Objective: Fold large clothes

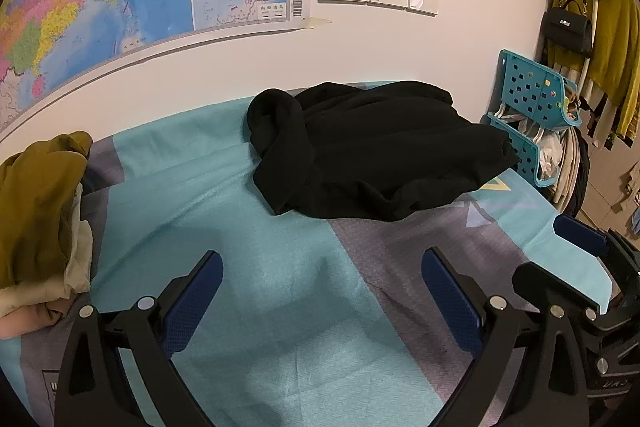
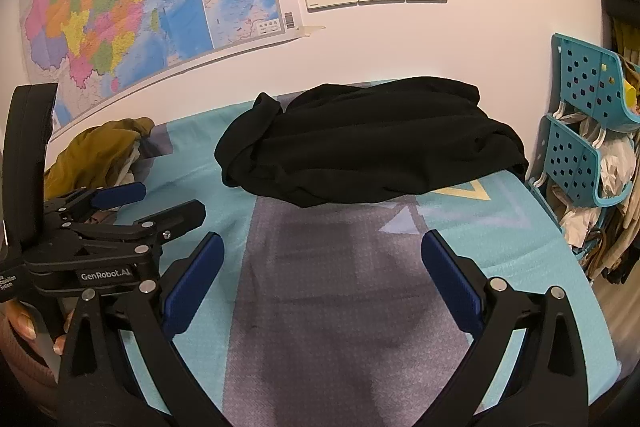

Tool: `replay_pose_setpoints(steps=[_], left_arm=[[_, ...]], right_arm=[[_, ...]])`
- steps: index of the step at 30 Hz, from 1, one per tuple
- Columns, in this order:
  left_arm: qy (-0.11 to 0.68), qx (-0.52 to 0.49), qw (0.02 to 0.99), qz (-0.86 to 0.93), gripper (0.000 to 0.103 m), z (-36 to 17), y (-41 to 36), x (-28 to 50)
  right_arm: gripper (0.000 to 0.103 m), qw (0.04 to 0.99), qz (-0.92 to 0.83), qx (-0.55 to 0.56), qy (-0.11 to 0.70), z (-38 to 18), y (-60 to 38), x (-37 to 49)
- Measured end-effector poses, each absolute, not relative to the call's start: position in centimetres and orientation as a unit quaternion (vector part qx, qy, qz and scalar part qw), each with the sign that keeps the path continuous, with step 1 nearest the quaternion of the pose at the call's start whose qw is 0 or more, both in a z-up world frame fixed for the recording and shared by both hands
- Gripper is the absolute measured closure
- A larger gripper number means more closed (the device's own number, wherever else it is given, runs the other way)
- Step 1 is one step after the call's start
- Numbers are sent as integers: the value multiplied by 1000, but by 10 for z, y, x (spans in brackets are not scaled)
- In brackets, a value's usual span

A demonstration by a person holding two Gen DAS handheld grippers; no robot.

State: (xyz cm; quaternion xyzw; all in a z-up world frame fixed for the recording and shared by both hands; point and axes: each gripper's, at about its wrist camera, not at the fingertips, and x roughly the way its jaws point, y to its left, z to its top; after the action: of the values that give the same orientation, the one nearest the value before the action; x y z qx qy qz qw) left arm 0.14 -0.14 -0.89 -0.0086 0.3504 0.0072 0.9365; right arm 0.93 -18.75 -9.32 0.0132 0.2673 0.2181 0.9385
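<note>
While my left gripper hangs with its jaws spread over the teal and grey patterned bedsheet, an olive-brown heap of clothes lies at the left. The crumpled black fabric garment sits mid-bed near the wall, untouched. My right gripper is likewise released, holding nothing.

A black garment lies crumpled in a heap on the bedsheet.
</note>
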Motion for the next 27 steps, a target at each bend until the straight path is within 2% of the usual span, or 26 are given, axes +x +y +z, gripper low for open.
replay_pose_setpoints(steps=[27], left_arm=[[356,-13,934,6,7,-13,-2,2]], right_arm=[[6,937,222,10,268,-94,-185,10]])
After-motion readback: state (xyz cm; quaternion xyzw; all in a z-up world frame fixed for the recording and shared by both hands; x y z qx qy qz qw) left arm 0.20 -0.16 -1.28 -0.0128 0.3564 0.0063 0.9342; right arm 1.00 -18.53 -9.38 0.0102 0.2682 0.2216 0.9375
